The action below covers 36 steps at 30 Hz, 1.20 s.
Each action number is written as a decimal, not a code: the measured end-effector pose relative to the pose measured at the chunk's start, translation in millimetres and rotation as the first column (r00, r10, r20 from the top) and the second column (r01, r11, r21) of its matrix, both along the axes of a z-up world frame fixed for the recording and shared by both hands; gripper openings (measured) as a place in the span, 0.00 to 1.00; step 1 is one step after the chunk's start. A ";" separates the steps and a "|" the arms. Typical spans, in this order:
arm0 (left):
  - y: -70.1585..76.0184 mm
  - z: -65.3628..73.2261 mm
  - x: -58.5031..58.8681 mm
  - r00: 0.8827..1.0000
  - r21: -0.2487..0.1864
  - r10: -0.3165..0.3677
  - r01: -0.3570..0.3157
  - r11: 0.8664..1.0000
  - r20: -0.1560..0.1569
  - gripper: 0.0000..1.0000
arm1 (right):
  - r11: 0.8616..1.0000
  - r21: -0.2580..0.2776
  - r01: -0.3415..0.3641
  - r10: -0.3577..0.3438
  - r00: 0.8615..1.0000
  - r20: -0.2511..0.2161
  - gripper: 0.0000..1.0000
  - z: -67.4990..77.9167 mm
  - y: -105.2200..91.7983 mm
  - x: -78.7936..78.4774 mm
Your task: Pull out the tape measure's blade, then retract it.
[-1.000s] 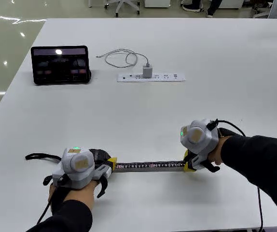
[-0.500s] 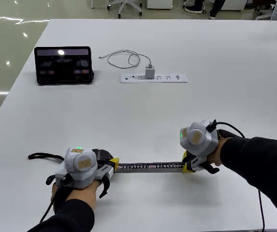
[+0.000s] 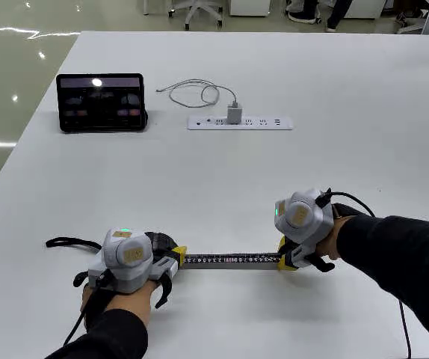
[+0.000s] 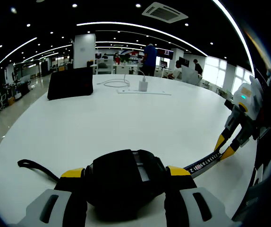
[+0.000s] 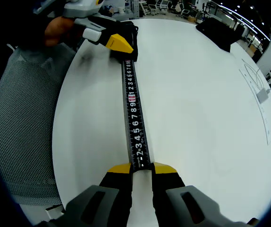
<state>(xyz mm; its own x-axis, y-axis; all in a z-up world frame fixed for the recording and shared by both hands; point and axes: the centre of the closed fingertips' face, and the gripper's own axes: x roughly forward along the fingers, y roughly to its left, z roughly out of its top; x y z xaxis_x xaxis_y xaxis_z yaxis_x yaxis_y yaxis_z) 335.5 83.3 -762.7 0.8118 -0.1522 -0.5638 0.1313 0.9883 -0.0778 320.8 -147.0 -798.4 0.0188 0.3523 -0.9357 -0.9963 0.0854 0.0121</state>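
Narrows the gap between the claws since a second ago, shortening the drawn-out blade (image 5: pixel 134 118). At left, clamps the black tape measure case (image 4: pixel 125 189) in the yellow-tipped left claw (image 4: pixel 126 172), close to the tabletop (image 3: pixel 274 187) near edge. Lays the blade flat, running right. Pinches its tip in the right claw (image 5: pixel 142 168).
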 end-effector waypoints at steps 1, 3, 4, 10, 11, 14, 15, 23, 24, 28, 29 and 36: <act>-0.1 0.0 -0.1 1.000 0.000 0.000 0.000 1.000 0.000 0.62 | 1.000 0.000 0.000 0.000 1.000 0.000 0.11 -0.2 0.4 0.1; 0.0 -0.1 0.0 1.000 -0.001 -0.001 0.001 1.000 -0.001 0.62 | 1.000 -0.001 0.000 0.000 1.000 0.000 0.11 -0.3 1.5 0.3; 0.0 -0.1 0.0 1.000 -0.001 -0.002 0.002 1.000 0.000 0.62 | 1.000 -0.001 0.000 0.000 1.000 0.000 0.11 -0.4 1.9 0.3; 0.0 0.1 0.0 1.000 0.001 -0.001 0.001 1.000 0.002 0.63 | 1.000 0.006 -0.002 0.002 1.000 0.002 0.11 0.1 5.0 0.0; 0.0 0.1 -0.1 1.000 0.000 -0.001 0.001 1.000 0.001 0.63 | 1.000 0.010 -0.005 0.005 1.000 0.003 0.11 0.2 5.6 -0.2; 0.0 -0.2 0.1 1.000 0.001 -0.001 0.001 1.000 0.000 0.63 | 1.000 0.016 -0.006 0.006 1.000 0.002 0.11 0.5 7.0 -0.9; 0.0 -0.2 0.0 1.000 -0.001 0.000 0.000 1.000 0.000 0.63 | 1.000 0.016 -0.006 0.006 1.000 0.003 0.11 0.5 7.7 -0.9; -0.2 -0.3 0.0 1.000 -0.001 0.001 -0.001 1.000 0.000 0.63 | 1.000 0.023 0.003 -0.003 1.000 0.001 0.11 0.7 12.3 -0.9; -0.2 -0.5 0.2 1.000 -0.001 0.001 -0.001 1.000 0.000 0.63 | 1.000 0.024 0.003 -0.003 1.000 0.001 0.11 0.6 12.6 -0.9; -0.2 -0.8 0.5 1.000 -0.003 0.001 -0.001 1.000 0.000 0.63 | 1.000 0.027 0.003 -0.003 1.000 0.004 0.11 0.8 14.6 -1.2; -0.2 -0.9 0.5 1.000 -0.004 0.001 -0.001 1.000 -0.001 0.63 | 1.000 0.028 0.002 -0.002 1.000 0.005 0.11 0.8 15.1 -1.0; -0.4 -0.9 0.4 1.000 -0.005 0.001 -0.001 1.000 -0.003 0.63 | 1.000 0.029 0.006 -0.007 1.000 0.003 0.11 0.9 18.1 -0.7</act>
<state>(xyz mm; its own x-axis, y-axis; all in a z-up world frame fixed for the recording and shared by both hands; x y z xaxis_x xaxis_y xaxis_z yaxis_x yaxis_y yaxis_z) 336.0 82.9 -763.6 0.8101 -0.1542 -0.5656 0.1303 0.9880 -0.0827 320.1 -129.0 -797.5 0.0243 0.3794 -0.9249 -0.9957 0.0915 0.0114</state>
